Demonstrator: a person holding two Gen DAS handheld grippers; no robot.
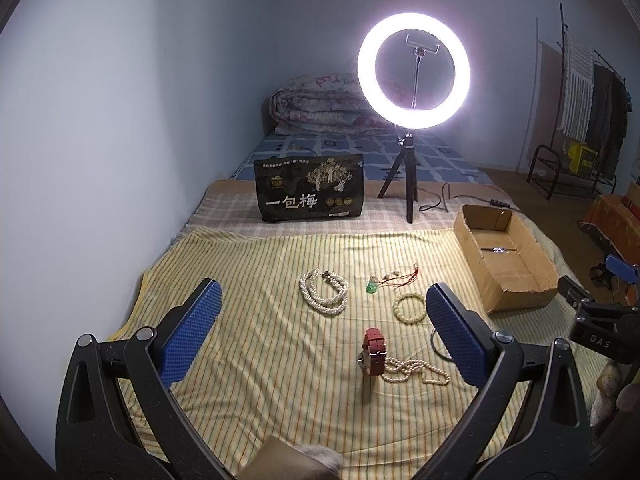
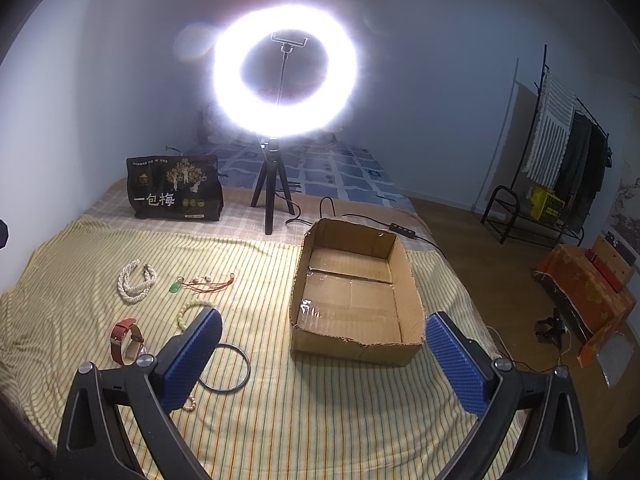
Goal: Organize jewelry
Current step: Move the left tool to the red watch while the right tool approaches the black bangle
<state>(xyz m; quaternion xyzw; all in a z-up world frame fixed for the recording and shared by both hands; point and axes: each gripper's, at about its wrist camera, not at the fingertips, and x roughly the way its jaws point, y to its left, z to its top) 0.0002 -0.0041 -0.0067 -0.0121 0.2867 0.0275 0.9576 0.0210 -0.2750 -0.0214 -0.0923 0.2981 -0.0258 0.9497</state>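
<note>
Jewelry lies on a yellow striped cloth [image 1: 248, 360] on a bed. A thick white pearl necklace [image 1: 323, 292] [image 2: 135, 280], a green pendant with red cord [image 1: 373, 285] [image 2: 175, 287], a pale bead bracelet [image 1: 409, 306] [image 2: 189, 312], a red-strap watch [image 1: 373, 350] [image 2: 126, 340], a thin pearl strand [image 1: 416, 372] and a dark bangle [image 2: 225, 367] lie there. An open cardboard box [image 1: 505, 256] [image 2: 356, 288] stands at the right. My left gripper [image 1: 322, 336] is open above the watch. My right gripper [image 2: 323, 356] is open before the box, also seen in the left wrist view [image 1: 600, 312].
A lit ring light on a tripod [image 1: 412, 76] [image 2: 280, 72] stands behind the cloth, its cable [image 2: 360, 220] trailing past the box. A black printed bag [image 1: 310, 188] [image 2: 174, 188] stands beside it. A folded quilt [image 1: 320, 104] lies at the back. A clothes rack [image 2: 560, 168] stands right.
</note>
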